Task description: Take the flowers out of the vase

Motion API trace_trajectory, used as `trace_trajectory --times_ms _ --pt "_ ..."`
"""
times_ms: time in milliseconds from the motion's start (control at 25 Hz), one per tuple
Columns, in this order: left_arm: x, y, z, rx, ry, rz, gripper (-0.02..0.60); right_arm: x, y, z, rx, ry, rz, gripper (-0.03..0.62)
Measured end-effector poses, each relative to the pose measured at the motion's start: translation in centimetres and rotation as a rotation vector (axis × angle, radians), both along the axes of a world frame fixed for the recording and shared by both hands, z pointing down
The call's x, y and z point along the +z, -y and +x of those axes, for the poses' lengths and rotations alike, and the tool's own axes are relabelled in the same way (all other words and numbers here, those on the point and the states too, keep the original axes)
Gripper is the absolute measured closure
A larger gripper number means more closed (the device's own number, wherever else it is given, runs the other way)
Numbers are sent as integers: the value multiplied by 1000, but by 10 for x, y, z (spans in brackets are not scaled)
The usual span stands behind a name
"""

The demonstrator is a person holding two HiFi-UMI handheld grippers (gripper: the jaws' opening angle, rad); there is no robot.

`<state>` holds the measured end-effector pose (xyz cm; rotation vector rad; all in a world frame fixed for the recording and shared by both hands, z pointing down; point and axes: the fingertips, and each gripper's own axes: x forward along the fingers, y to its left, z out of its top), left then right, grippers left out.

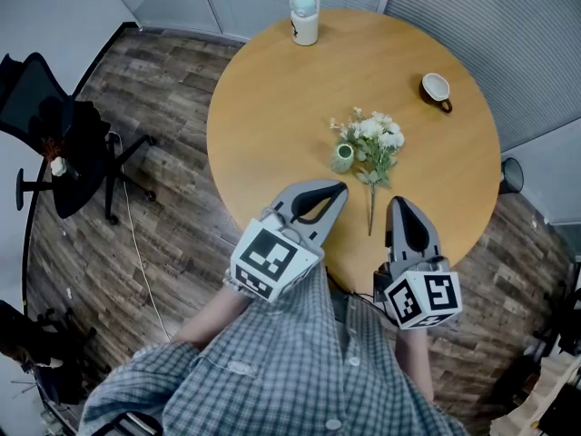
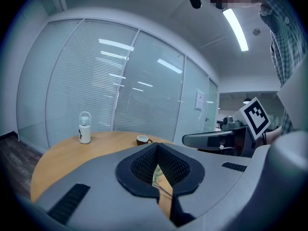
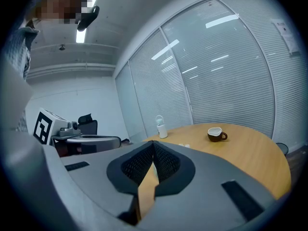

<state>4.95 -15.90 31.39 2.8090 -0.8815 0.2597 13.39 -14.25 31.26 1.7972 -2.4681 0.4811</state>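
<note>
- A round wooden table [image 1: 272, 107] stood on plank flooring, with blind-covered glass walls behind it.
- The flowers [image 1: 377, 143] lay on the tabletop just beside the small green vase [image 1: 342, 158], a little ahead of both grippers.
- The left gripper [image 1: 338, 190] and the right gripper [image 1: 399, 203] each had their jaws together, holding nothing.

A round wooden table [image 1: 272, 107] stands on a dark plank floor [image 1: 163, 198]. Glass walls with closed blinds [image 2: 106, 81] run close behind its far edge. A black office chair [image 1: 64, 143] stands well off its left edge. A long ceiling light strip [image 2: 236, 28] glows white overhead.
</note>
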Motion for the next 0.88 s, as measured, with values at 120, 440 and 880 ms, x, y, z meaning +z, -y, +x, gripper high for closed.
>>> trace_trajectory --times_ms 120,440,880 --pt "1 0 0 0 2 -1 574 0 0 0 -3 -2 -1 585" --pt "1 1 -1 0 2 -4 574 0 1 -3 -8 -5 -1 585" --pt "2 -1 -2 3 4 -6 574 1 -1 -4 -7 -9 -6 585"
